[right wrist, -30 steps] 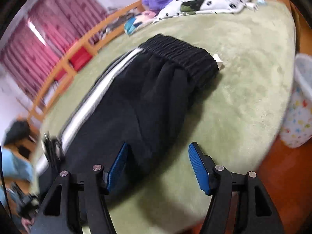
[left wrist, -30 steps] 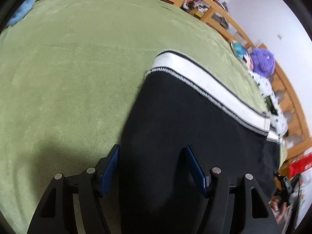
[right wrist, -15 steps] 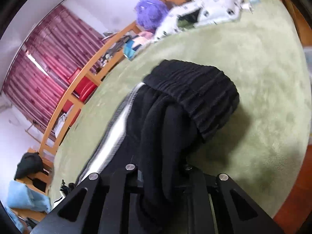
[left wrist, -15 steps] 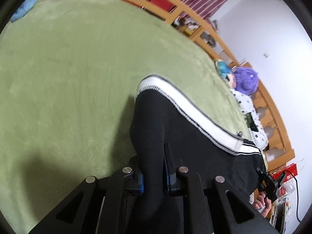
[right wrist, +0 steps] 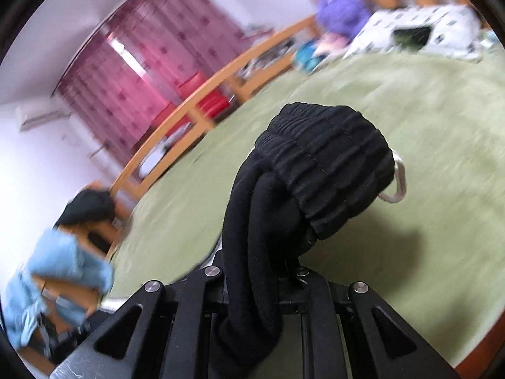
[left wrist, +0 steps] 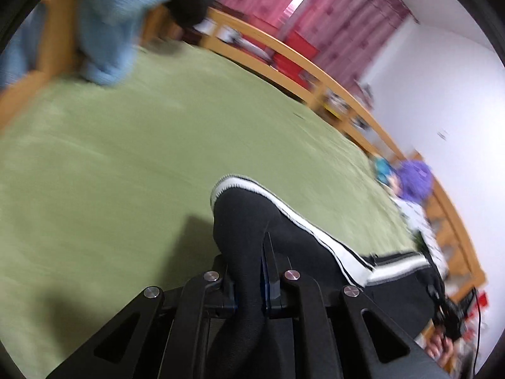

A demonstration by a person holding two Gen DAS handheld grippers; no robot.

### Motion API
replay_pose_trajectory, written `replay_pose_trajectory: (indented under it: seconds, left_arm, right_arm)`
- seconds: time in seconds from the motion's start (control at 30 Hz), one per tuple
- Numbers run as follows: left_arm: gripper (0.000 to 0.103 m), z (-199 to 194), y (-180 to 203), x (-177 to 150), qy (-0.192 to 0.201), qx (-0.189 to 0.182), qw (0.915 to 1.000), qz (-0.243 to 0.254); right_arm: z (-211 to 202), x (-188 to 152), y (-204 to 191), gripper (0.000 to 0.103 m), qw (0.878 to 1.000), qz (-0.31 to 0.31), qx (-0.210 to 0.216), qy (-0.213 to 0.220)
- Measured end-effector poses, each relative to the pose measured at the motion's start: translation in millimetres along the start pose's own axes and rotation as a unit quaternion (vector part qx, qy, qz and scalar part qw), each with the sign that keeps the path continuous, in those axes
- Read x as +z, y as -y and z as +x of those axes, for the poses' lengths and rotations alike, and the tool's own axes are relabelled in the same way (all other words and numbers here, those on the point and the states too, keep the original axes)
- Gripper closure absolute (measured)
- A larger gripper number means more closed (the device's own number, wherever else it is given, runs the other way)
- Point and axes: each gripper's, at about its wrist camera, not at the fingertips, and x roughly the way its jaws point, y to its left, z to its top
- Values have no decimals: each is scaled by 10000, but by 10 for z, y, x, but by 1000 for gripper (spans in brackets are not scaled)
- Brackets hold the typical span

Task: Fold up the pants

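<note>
The black pants with a white side stripe lie on the green bed cover. My left gripper is shut on the leg-end fabric and holds it lifted off the cover. In the right wrist view my right gripper is shut on the bunched waist end of the pants, with the ribbed waistband hanging over the fingers and a white drawstring loop at its right side. The waist end is raised above the cover.
A wooden bed rail runs along the far side, with red curtains behind. Blue clothing hangs at the upper left. A purple plush and a spotted pillow lie at the head of the bed.
Both grippers closed on the pants about half a second ago. Since then both have lifted their ends off the cover, and both views have swung up towards the room.
</note>
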Motion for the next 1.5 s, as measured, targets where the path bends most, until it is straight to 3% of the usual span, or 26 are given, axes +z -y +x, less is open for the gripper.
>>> replay_pose_trajectory:
  seconds: [0.1,0.17,0.2,0.23,0.3,0.33,0.4,0.57,0.77,0.83,0.93,1.07,1.2,1.4,1.43,1.5]
  left_arm:
    - [92,-44,-152,62,-142,493,9982,296]
    - [88,91,-206,-21,-557,736,9948,439]
    - [86,158,-178,-77,-655,951,9920,516]
    - [82,197,-185,-129,-726,1124,9892,601]
    - [63,267,-141,-277,-853,1367,9840,760]
    - [58,231,-175,-331,-816,1402,9839,756]
    - [41,141,-190,-418,-666,1280,9873,671]
    - [32,-156,-280,-591,-492,1029,9922,501]
    - [31,-485,-350,-684,-386,886,9950,262]
    - [28,-606,-391,-736,-345,757,9964,156]
    - [26,-719,-439,-851,-405,416,9983,-19]
    - [26,-783,-448,-994,-410,507,9978,97]
    - [26,-786,-562,-1062,-496,322,9982,-62]
    - [26,-741,-669,-1021,-537,179,9981,-244]
    - [26,-735,-675,-1007,-543,153,9981,-260]
    - [26,-736,-691,-975,-526,121,9982,-272]
  right_arm:
    - [273,-400,-88,81,9981,-45,86,-614]
    - [383,-581,-46,65,9959,-7,-61,-905]
    - [389,-650,10,53,9949,82,-129,-997]
    - [379,-690,77,51,9937,157,-107,-1102]
    - [275,-754,208,51,9904,240,-193,-1348]
    - [218,-757,228,51,9901,217,-286,-1356]
    - [6,-800,256,51,9907,21,-466,-1277]
    - [-415,-893,-246,51,9846,-1205,-744,-1026]
    - [-168,-1245,-1167,52,9651,-2219,72,-1387]
    - [20,-1468,-1495,61,9544,-2447,453,-1648]
    - [279,-1778,-1917,63,9376,-2678,971,-1994]
    - [606,-2073,-2230,63,9221,-2687,1230,-2496]
    - [856,-2312,-2298,63,9127,-2802,798,-2864]
    - [844,-2468,-2324,62,9049,-2951,522,-3022]
    - [894,-2507,-2354,66,9012,-2978,465,-3114]
    - [906,-2515,-2368,87,9030,-2860,590,-3150]
